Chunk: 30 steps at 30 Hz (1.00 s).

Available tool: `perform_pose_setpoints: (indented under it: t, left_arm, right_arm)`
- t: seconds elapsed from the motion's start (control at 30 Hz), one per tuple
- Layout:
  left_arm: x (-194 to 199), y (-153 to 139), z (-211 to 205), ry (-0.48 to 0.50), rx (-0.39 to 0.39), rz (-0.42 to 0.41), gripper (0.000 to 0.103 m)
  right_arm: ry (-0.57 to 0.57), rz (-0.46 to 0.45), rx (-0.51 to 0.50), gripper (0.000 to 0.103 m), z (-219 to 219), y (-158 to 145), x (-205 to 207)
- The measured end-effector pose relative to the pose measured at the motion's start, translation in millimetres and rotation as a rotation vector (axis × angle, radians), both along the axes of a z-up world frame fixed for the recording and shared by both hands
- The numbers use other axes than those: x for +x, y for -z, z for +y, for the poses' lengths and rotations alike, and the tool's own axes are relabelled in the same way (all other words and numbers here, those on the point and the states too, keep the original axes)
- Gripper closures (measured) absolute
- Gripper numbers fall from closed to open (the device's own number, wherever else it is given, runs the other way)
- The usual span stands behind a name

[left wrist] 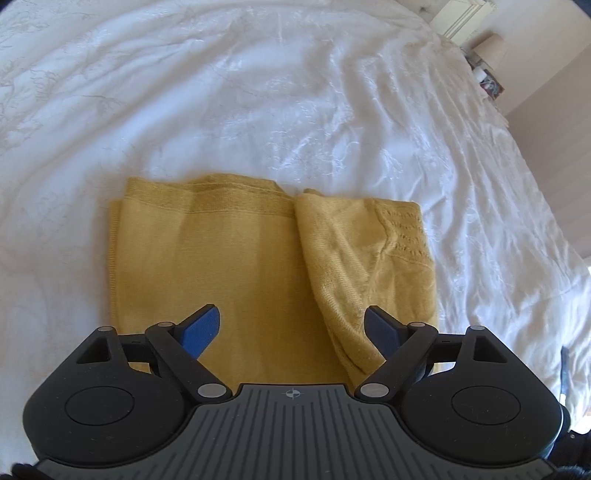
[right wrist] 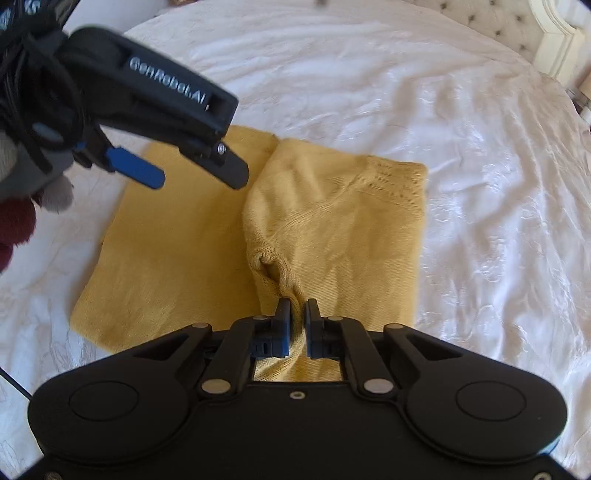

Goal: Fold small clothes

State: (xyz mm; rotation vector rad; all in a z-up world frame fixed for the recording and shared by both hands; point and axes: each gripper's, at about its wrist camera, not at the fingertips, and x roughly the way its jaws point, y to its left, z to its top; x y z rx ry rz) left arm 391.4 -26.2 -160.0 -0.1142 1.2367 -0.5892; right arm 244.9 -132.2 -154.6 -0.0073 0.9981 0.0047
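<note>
Bed: a white, wrinkled, faintly patterned bedspread is seen filling most of both views; a tufted pale headboard is seen at the far right edge in the right wrist view.

Garment: a mustard-yellow knitted garment is laid on the bedspread, near the cameras and roughly central. The left part lies flat and smooth; the right part is folded over it as a thicker, creased layer with an openwork knitted band near its far right corner.

Right gripper: the right gripper is seen pinched together on a gathered ridge of the folded layer at its near edge. The blue-lined fingers are nearly touching, with yellow knit squeezed between them and puckered into a small fold just beyond the tips.

Left gripper: the left gripper is held above the near part of the garment with its fingers spread wide. Nothing is held between the blue pads; the flat left part and the edge of the folded layer are seen in the gap. Contact between the right fingertip and the knit cannot be told. In the right wrist view the same gripper is seen at the far left, above the garment's far left part.

Person: a dark red sleeve is seen at the left edge.
</note>
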Motion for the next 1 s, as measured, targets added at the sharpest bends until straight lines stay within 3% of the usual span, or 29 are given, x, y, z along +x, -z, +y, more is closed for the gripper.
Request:
perform_pose_setpoints:
  t: [0.1,0.37,0.47,0.5,0.53,0.57,0.67,0.8,1.0]
  left_arm:
    - [3.2,11.6,-19.8,0.021,-0.011,0.026,0.017]
    - [22.3,27.8,-55.7,0.017,-0.076,0.080,0.018]
    - [29.2,33.1,-64.3,0.035,-0.076,0.100,0.023]
    - [30.5,33.8,-65.6,0.039,-0.075,0.097,0.042]
    - [30.8,32.6,-65.6,0.037,-0.069,0.077,0.077]
    - [30.3,30.6,-65.3,0.032,-0.041,0.054,0.091]
    - [28.9,22.2,-62.1,0.044,-0.051,0.037,0.092]
    - [19.7,-11.4,-51.5,0.081,-0.063,-0.035,0.092]
    - [18.5,-51.1,-11.3,0.106,-0.064,-0.105,0.092]
  right_arm:
    - [0.027,0.003,0.025,0.095,-13.3,-3.5,-2.3]
    - [0.045,0.016,0.074,0.095,-26.1,2.7,0.1]
    - [0.049,0.014,0.089,0.095,-25.1,0.8,-0.8]
    - [0.052,0.013,0.096,0.095,-26.7,1.1,-2.0]
    - [0.055,0.012,0.100,0.095,-27.0,0.8,-2.2]
    - [0.057,0.011,0.103,0.095,-27.2,0.0,-2.4]
    - [0.063,0.000,0.122,0.095,-29.3,-4.8,-5.1]
    - [0.067,-0.044,0.161,0.095,-27.8,-25.5,-14.9]
    - [-0.008,-0.099,0.247,0.095,0.2,-55.7,-21.6]
